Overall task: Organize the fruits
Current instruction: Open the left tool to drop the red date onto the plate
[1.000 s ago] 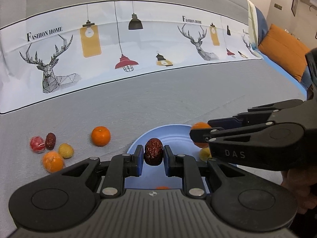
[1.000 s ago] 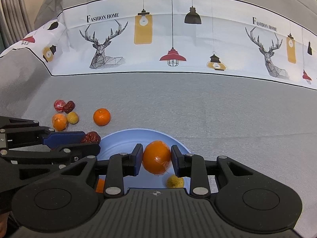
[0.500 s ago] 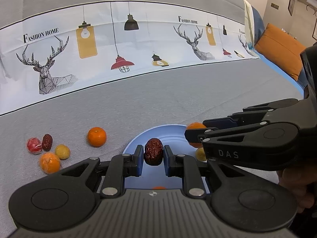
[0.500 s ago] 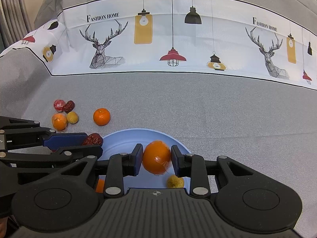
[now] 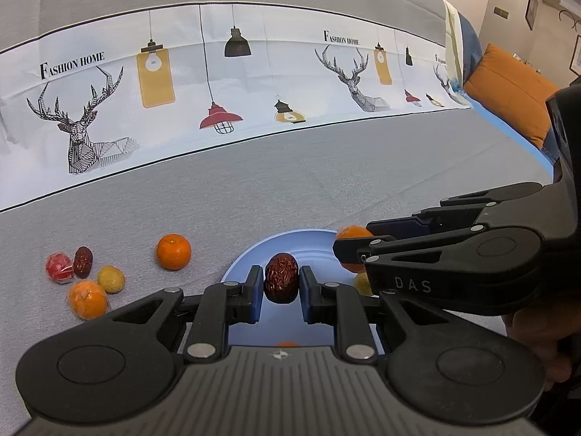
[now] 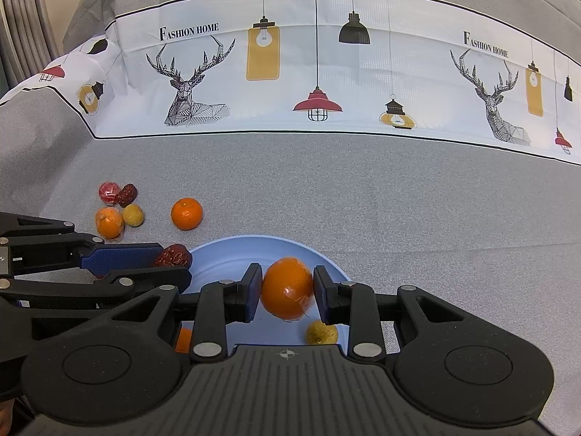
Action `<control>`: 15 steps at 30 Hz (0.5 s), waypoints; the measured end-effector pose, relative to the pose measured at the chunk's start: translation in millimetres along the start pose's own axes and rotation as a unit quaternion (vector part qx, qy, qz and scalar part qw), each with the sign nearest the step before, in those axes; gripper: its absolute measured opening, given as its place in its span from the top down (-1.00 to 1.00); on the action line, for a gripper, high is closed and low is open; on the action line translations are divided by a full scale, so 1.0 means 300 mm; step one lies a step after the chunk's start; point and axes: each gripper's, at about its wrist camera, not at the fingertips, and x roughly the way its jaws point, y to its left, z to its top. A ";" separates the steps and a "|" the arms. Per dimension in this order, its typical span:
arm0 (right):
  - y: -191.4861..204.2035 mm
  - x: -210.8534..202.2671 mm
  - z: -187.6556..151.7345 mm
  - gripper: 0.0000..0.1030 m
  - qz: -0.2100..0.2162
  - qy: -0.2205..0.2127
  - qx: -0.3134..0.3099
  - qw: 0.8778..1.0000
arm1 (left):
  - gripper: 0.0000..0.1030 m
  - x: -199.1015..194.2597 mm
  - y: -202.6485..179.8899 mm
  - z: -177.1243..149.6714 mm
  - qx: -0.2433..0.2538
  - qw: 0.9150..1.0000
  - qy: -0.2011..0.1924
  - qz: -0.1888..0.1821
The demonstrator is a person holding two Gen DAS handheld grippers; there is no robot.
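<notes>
A grey cloth (image 6: 363,196) with a printed deer-and-lamp band covers the surface. Below both claws sits a blue plate (image 6: 218,254). The right gripper (image 6: 287,292) is clenched on a wrapped orange (image 6: 287,288) above the plate, with a small yellow fruit (image 6: 321,332) lying in the plate just under its right finger. The left gripper (image 5: 280,283) is clamped on a wrinkled red date (image 5: 281,278) over the plate's near-left part. Left of that claw and beyond its tips, a bare orange (image 5: 173,251) lies alone on the cloth; further left cluster a wrapped orange (image 5: 87,298), a yellow fruit (image 5: 110,279), a second date (image 5: 82,261) and a red wrapped fruit (image 5: 58,267).
</notes>
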 end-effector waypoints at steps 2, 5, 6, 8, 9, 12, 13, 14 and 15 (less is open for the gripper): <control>0.000 0.001 0.000 0.37 0.000 0.000 0.000 1.000 | 0.56 0.000 -0.001 0.000 0.001 1.000 0.000 0.000; 0.000 0.001 -0.002 0.37 0.000 0.000 0.000 1.000 | 0.56 0.000 -0.002 0.000 0.000 1.000 -0.001 0.000; 0.000 0.001 -0.002 0.37 0.000 0.000 0.000 1.000 | 0.56 0.001 -0.001 0.000 0.001 1.000 0.000 0.000; 0.000 0.001 -0.003 0.37 0.000 0.000 0.000 1.000 | 0.56 0.000 -0.001 0.000 0.000 1.000 0.000 0.000; -0.001 0.002 -0.003 0.37 0.000 0.000 0.000 1.000 | 0.56 0.000 -0.001 0.000 0.000 1.000 -0.001 -0.001; 0.000 0.006 -0.005 0.35 0.001 0.005 0.002 1.000 | 0.53 -0.003 -0.001 0.003 -0.003 1.000 -0.002 0.000; 0.001 0.010 -0.006 0.32 -0.001 0.007 0.004 1.000 | 0.51 -0.004 0.001 0.004 -0.005 1.000 -0.002 0.001; -0.001 0.012 -0.008 0.25 -0.003 0.009 0.005 1.000 | 0.49 -0.006 0.005 0.004 -0.009 1.000 -0.003 0.001; -0.003 0.012 -0.007 0.07 -0.007 0.007 0.007 1.000 | 0.49 -0.007 0.011 0.006 -0.015 1.000 -0.003 0.001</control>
